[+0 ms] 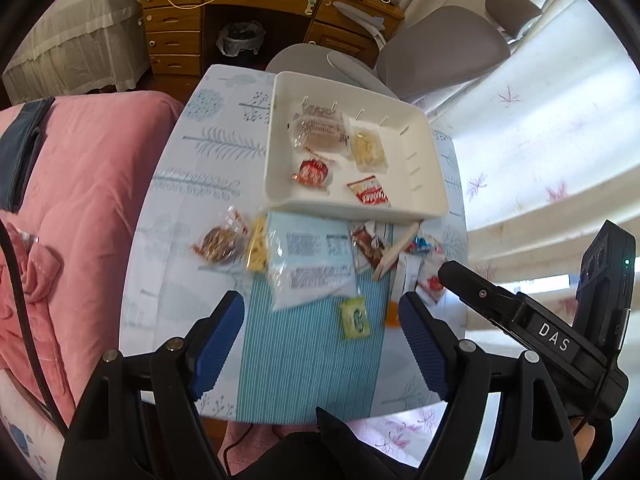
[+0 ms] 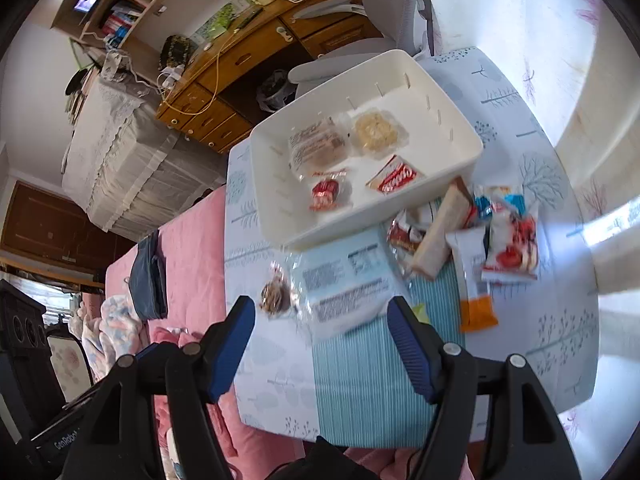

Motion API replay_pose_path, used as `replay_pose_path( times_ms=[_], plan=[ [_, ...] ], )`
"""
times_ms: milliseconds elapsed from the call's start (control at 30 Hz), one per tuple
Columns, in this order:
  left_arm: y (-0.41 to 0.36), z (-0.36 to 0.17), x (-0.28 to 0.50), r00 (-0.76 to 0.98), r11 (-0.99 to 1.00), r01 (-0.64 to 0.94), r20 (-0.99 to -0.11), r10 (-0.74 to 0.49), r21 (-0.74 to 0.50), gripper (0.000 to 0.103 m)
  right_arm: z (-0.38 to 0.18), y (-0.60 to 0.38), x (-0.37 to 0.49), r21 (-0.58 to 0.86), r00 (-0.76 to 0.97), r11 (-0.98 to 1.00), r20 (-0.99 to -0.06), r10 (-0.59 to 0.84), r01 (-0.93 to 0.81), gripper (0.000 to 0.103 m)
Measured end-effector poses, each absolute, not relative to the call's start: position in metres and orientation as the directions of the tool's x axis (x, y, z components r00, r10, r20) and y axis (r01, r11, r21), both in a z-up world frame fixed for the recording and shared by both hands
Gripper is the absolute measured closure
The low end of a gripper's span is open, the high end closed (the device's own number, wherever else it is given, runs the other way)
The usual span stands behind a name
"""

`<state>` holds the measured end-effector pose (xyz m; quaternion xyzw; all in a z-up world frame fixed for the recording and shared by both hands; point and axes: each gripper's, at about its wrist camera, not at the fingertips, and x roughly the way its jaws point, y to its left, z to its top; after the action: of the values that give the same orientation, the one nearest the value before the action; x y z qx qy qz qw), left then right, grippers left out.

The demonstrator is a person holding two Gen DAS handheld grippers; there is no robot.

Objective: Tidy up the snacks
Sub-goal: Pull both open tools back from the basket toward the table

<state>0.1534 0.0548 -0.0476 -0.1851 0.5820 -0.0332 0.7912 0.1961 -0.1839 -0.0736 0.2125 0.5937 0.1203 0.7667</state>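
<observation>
Four wrapped snacks (image 1: 316, 172) are lying in the white plastic bin (image 1: 432, 200) ahead; both grippers, left gripper (image 1: 322, 340) and right gripper (image 2: 322, 344), are hanging apart and empty above the remaining packets (image 1: 308, 264) beneath them.

A wooden desk (image 1: 224, 12) with drawers stands beyond a grey chair (image 1: 440, 48). Pink bedding (image 1: 80, 200) lies beside the patterned table (image 1: 192, 208). Daylight brightens floral curtains (image 1: 532, 132).

White tray (image 1: 434, 184), teal-striped mat (image 1: 304, 360), pink blanket (image 1: 92, 184)
</observation>
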Motion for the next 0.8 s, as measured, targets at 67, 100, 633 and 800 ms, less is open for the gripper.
replay_pose_path(
  times_ms=[67, 100, 633, 800],
  plan=[
    [0.058, -0.047, 0.138, 0.322, 0.926, -0.156, -0.904, -0.281, -0.344, 0.025, -0.071, -0.178, 0.18, 0.462, 0.277, 0.885, -0.859, 0.431, 0.058, 0.033],
    [0.06, -0.048, 0.129, 0.329, 0.924, -0.153, -0.9, -0.286, -0.35, 0.025, -0.071, -0.176, 0.173, 0.459, 0.28, 0.887, -0.859, 0.428, 0.053, 0.033],
    [0.056, -0.068, 0.035, 0.374, 0.919, -0.157, -0.883, -0.284, -0.362, 0.025, -0.099, -0.184, 0.074, 0.375, 0.334, 0.926, -0.868, 0.367, -0.042, 0.028],
    [0.041, -0.077, 0.03, 0.357, 0.925, -0.202, -0.903, -0.238, -0.323, 0.025, -0.114, -0.203, 0.066, 0.354, 0.34, 0.931, -0.868, 0.362, -0.088, 0.028]
  ],
)
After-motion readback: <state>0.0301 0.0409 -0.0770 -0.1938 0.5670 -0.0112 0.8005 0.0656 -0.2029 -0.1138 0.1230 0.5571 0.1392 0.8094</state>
